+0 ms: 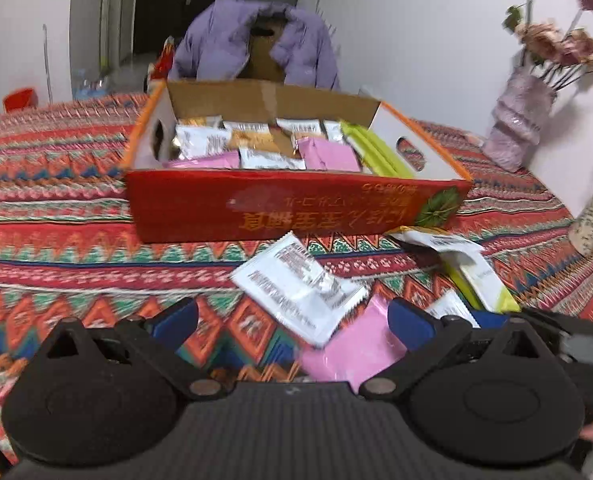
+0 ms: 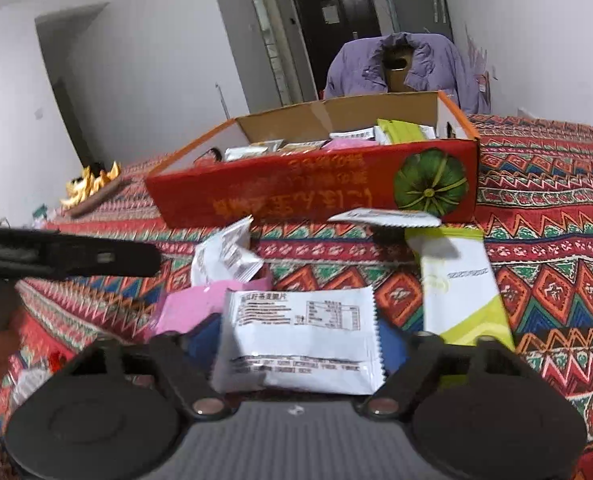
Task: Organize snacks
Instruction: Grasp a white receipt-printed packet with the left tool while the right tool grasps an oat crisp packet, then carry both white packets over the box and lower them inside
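Left wrist view shows the left gripper [image 1: 292, 320] low over the patterned tabletop [image 1: 76, 240], its blue fingers [image 1: 176, 320] spread wide apart with nothing between them. A white snack packet [image 1: 296, 292] and a pink packet [image 1: 356, 344] lie in the gap just ahead, the white one overlapping the pink. To the right lie a green-and-white packet [image 1: 480, 280] and another white packet [image 1: 436, 240] close to the front wall of the red cardboard box [image 1: 288, 208]. The box stands open on the tabletop, holding white, pink, tan and green packets. A purple vase of flowers [image 1: 520, 120] stands to its right, and a purple jacket [image 1: 256, 44] hangs on a chair behind.

Right wrist view shows the right gripper [image 2: 300, 344] with a white packet [image 2: 300, 340] lying across its span; whether the fingers clamp it I cannot tell
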Tool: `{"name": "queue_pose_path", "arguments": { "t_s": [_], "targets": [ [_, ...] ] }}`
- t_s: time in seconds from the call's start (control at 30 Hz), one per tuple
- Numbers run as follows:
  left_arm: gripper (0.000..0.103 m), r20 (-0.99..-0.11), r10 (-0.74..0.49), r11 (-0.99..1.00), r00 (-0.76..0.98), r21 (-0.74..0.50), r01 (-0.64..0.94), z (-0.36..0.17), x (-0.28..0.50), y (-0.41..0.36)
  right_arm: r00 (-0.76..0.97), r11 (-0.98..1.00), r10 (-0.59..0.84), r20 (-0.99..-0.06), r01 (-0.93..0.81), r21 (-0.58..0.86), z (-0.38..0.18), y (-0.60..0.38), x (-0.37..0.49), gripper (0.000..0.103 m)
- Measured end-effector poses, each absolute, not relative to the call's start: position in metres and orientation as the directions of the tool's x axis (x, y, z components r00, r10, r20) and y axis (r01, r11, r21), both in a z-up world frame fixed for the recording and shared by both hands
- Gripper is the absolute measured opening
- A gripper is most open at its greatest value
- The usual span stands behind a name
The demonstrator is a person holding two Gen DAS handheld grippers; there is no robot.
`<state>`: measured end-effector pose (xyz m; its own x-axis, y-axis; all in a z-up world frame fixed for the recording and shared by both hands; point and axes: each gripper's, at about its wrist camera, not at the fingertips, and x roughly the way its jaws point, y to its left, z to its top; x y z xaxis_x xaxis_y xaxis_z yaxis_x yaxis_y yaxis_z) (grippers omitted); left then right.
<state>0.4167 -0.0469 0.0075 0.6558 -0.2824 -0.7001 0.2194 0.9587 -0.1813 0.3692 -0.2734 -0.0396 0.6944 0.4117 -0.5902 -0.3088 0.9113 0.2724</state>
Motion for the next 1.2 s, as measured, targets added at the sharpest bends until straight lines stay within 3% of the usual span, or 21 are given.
{"name": "queue_pose_path", "arguments": {
  "t_s": [0.1,0.2,0.4,0.47,0.57,0.83,1.2],
  "targets": [
    [0.100,-0.719,-0.268,0.962,0.641,-0.171,0.211,-0.006,0.438,-0.061,0.704,0.921,0.390,-0.594,-0.296,0.255,-0.037,-0.282,0.372,0.066],
    [0.088,-0.741,-0.283,0.959,0.609,-0.209,0.191,-0.016,0.454,-0.066,0.725,0.932,0.362,-0.586,-0.282,0.227,-0.034,-0.288,0.371,0.066],
    [0.082,-0.736,-0.210,0.978,0.644,-0.153,0.143,-0.021,0.467,-0.080,0.739,0.949,0.312,-0.597,-0.271,0.160,-0.039,-0.290,0.374,0.067],
    [0.059,-0.726,-0.173,0.984,0.665,-0.099,0.149,-0.021,0.467,-0.088,0.737,0.952,0.297,-0.607,-0.277,0.130,-0.042,-0.287,0.374,0.067],
    [0.046,-0.719,-0.183,0.982,0.670,-0.097,0.165,-0.019,0.466,-0.090,0.735,0.954,0.279,-0.618,-0.285,0.091,-0.044,-0.281,0.370,0.067],
    [0.045,-0.611,-0.213,0.975,0.763,-0.085,0.204,0.031,0.409,-0.075,0.751,0.959,0.261,-0.607,-0.272,0.077,-0.031,-0.285,0.334,0.064],
    [0.045,-0.560,-0.268,0.960,0.784,-0.228,0.165,0.060,0.284,-0.034,0.767,0.954,0.283,-0.576,-0.287,0.087,-0.009,-0.287,0.242,0.064]
  ]
}}
